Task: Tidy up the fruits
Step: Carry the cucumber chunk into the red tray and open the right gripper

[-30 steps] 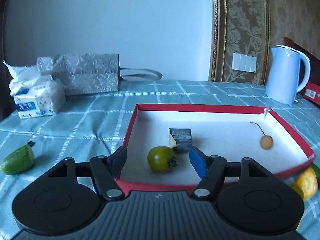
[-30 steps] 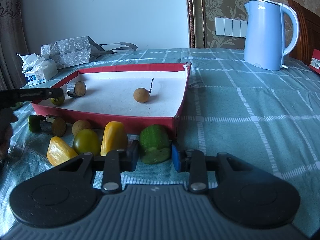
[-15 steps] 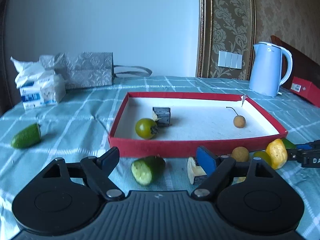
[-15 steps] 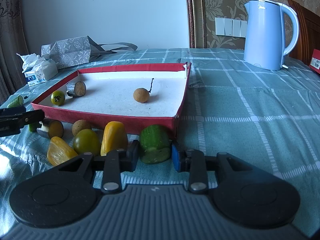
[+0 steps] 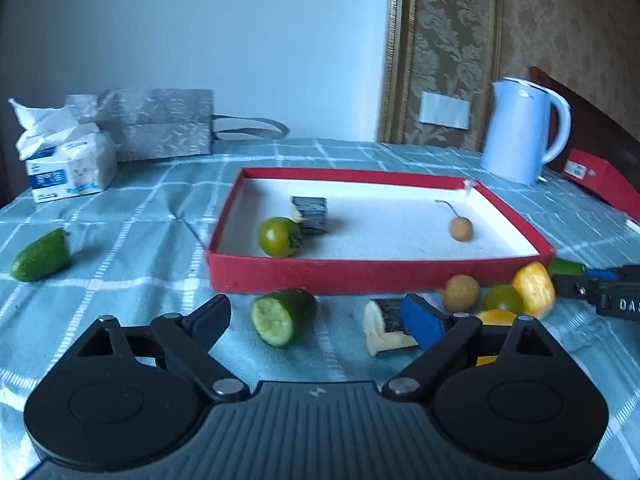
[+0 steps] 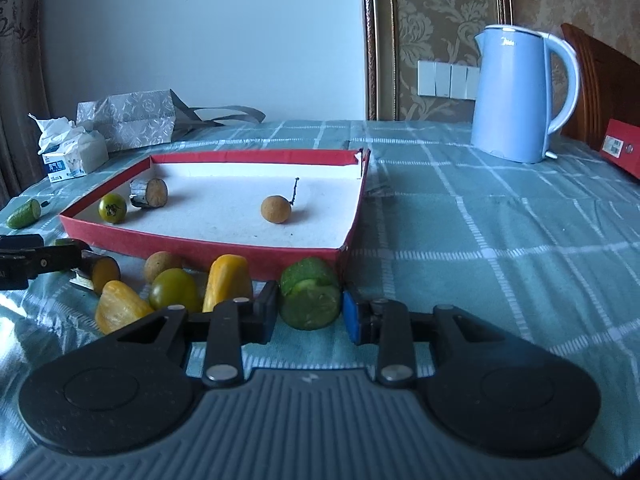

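A red tray (image 5: 360, 276) (image 6: 208, 242) with a white floor holds a green tomato (image 5: 279, 236) (image 6: 112, 208), a dark banana piece (image 5: 310, 214) (image 6: 150, 193) and a longan (image 5: 461, 228) (image 6: 275, 209). My left gripper (image 5: 320, 318) is open in front of the tray, with a cucumber piece (image 5: 283, 316) between its fingers and a banana piece (image 5: 386, 326) at the right finger. My right gripper (image 6: 310, 312) is open around another cucumber piece (image 6: 310, 298), not clamped. Two yellow jackfruit pieces (image 6: 228, 282), a green tomato (image 6: 174, 290) and a longan (image 6: 162, 266) lie beside it.
A blue kettle (image 6: 516, 96) (image 5: 520, 128) stands at the back right, with a red box (image 6: 624, 152) beyond it. A tissue pack (image 5: 64, 164) and a grey bag (image 5: 160, 122) are at the back left. A cucumber half (image 5: 40, 256) lies at the left.
My left gripper has pulled back out of the tray, leaving the green tomato inside, and now sits low before the tray's front wall. My right gripper has stayed around the cucumber piece.
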